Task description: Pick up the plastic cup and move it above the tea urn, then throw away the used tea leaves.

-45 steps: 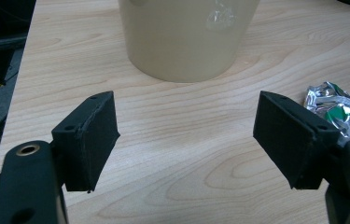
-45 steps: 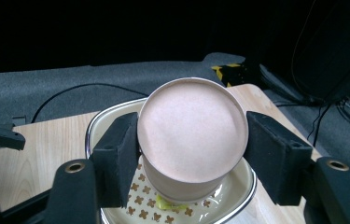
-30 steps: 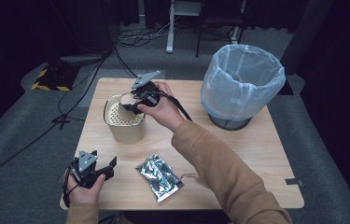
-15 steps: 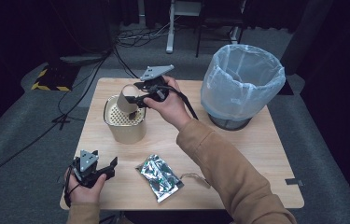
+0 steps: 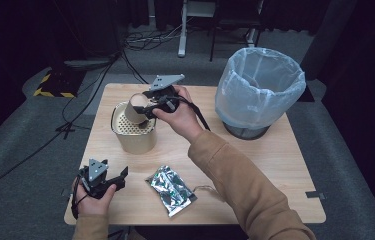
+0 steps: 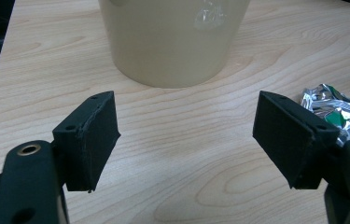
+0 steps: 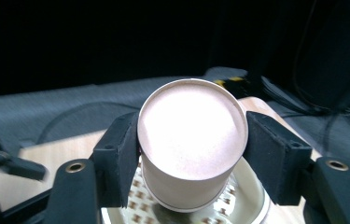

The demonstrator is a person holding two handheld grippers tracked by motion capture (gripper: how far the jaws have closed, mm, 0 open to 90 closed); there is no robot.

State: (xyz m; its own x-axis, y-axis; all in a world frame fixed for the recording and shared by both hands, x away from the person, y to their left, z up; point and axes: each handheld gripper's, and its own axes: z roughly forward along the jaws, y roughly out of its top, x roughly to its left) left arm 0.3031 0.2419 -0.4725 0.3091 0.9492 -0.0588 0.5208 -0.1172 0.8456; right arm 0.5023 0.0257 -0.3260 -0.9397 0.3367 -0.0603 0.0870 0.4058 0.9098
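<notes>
1. High view: the right hand-held gripper (image 5: 147, 107) holds a paper cup (image 5: 136, 108) tipped on its side, just above the open top of a cream perforated bin (image 5: 134, 132) that stands on the desk (image 5: 255, 165). The left hand-held gripper (image 5: 109, 177) rests near the front left corner of the desk, carrying nothing. A crumpled foil wrapper (image 5: 171, 189) lies just beside it, and a bin lined with a pale plastic bag (image 5: 259, 90) stands at the far right.

2. Left gripper view: the left hand-held gripper (image 6: 186, 135) has its jaws spread wide over bare wood, with nothing between them. The cream bin (image 6: 172, 39) stands ahead, and the foil wrapper (image 6: 338, 105) lies at the right edge.

3. Right gripper view: the right hand-held gripper (image 7: 192, 154) is closed on the paper cup (image 7: 191, 140), one jaw pressed on each side of its wall, the flat bottom facing the camera. The cream bin's patterned floor (image 7: 172, 212) lies below.

4. Handling, as a judgement: the cup looks light and thin-walled, so it should crush easily under a hard squeeze. Across the wall near the stiffer base, as held here, seems the safest place. The smooth paper could slip if the hold loosens.
</notes>
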